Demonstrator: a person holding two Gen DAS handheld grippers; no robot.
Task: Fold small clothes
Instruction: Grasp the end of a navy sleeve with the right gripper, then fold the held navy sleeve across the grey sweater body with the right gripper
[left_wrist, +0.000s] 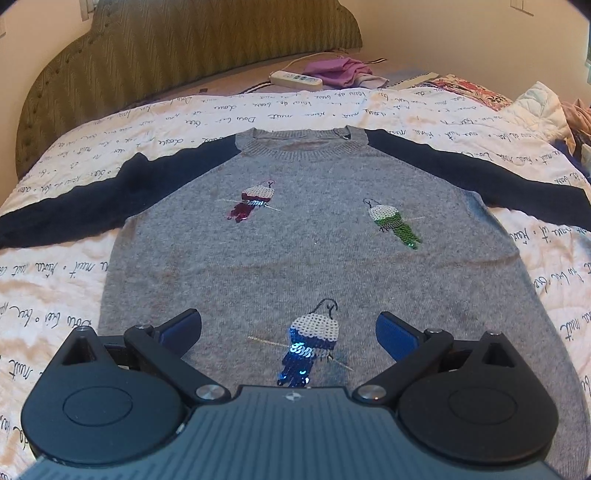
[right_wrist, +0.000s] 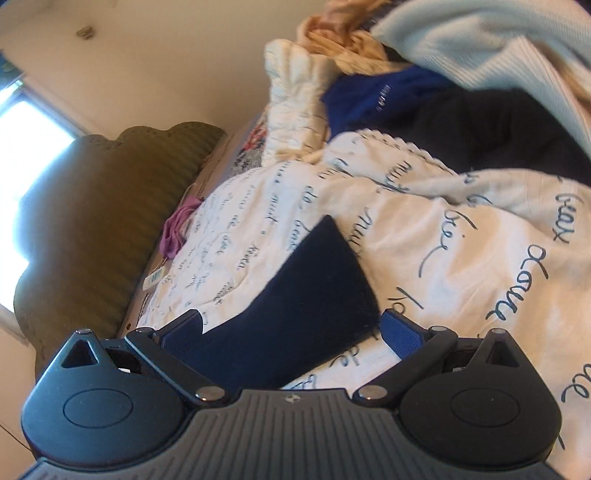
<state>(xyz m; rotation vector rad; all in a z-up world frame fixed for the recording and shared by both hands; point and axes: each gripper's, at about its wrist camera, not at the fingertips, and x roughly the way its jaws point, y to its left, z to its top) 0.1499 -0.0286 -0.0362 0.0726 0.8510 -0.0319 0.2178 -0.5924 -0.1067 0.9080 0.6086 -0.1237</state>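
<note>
A small grey sweater (left_wrist: 295, 251) with navy sleeves and three sequin birds lies flat, face up, on a white quilt with script print (left_wrist: 184, 114). Both sleeves spread out sideways. My left gripper (left_wrist: 288, 332) hovers open over the lower part of the body, above the blue sequin bird (left_wrist: 310, 343), with nothing between its pads. In the right wrist view the end of a navy sleeve (right_wrist: 310, 291) lies on the quilt (right_wrist: 461, 258). My right gripper (right_wrist: 291, 328) stands open around the sleeve's end, its blue pads (right_wrist: 400, 334) apart from the cloth.
A green padded headboard (left_wrist: 166, 55) stands beyond the quilt. A white power strip (left_wrist: 295, 78) and a purple cloth (left_wrist: 340, 70) lie near it. A heap of clothes (right_wrist: 424, 92) is piled by the sleeve's side of the bed. A bright window (right_wrist: 29, 147) is at the left.
</note>
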